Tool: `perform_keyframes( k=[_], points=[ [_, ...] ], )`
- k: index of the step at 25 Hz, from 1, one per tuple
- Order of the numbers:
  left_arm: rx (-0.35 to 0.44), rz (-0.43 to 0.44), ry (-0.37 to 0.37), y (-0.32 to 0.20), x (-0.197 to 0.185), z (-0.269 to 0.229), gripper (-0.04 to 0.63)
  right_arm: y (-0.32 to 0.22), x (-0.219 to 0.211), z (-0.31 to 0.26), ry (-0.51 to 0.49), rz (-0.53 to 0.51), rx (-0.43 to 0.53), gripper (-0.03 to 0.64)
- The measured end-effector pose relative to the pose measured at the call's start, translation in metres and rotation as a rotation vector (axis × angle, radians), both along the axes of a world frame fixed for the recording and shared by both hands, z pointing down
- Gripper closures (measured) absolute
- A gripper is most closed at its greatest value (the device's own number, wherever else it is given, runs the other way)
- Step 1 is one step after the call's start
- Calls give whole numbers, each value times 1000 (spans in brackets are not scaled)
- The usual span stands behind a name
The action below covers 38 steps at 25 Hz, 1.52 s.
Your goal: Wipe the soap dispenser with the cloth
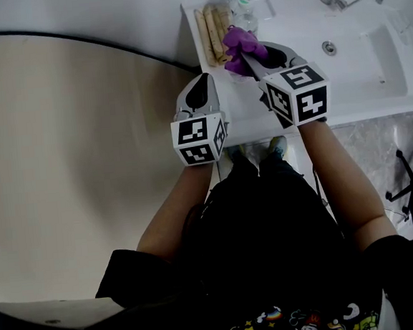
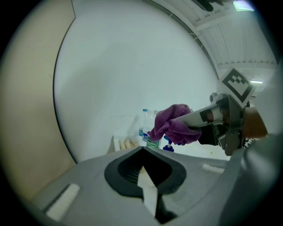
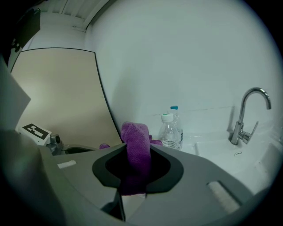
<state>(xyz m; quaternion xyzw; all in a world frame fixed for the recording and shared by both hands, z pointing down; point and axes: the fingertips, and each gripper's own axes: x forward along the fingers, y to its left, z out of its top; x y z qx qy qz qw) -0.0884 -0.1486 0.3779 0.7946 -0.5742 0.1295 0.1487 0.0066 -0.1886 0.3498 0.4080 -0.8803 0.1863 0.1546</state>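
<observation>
My right gripper (image 1: 247,58) is shut on a purple cloth (image 1: 240,44), which it holds over the back left of the white counter (image 1: 295,23). In the right gripper view the cloth (image 3: 135,145) stands up from between the jaws of the right gripper (image 3: 137,154). Seen from the left gripper view, the cloth (image 2: 173,124) drapes onto a blue pump head (image 2: 168,146), apparently the soap dispenser, whose body is hidden. My left gripper (image 1: 200,88) hangs at the counter's left edge, apart from the cloth, and its jaws look closed with nothing between them (image 2: 142,153).
Two clear plastic bottles (image 3: 171,129) stand by the wall behind the cloth; one carries a green label (image 2: 152,142). Pale wooden sticks (image 1: 211,29) lie at the counter's left end. A chrome faucet (image 3: 246,114) and the sink basin (image 1: 368,46) are to the right. A beige panel (image 1: 60,137) lies left.
</observation>
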Motion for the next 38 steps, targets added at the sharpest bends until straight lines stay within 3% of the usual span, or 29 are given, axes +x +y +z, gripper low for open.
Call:
perform_keyframes(
  k=[13,27,38],
  points=[
    [-8,18,-26,-4,14,-2,595,-13,31,19,-29,73,-33,512],
    [-22,32,-42,-6,20,7,595,-4,31,70,14,74,-82,512],
    [-37,36,-48,-8,18,16,595,-6,42,76,11,118,-83,512]
  ],
)
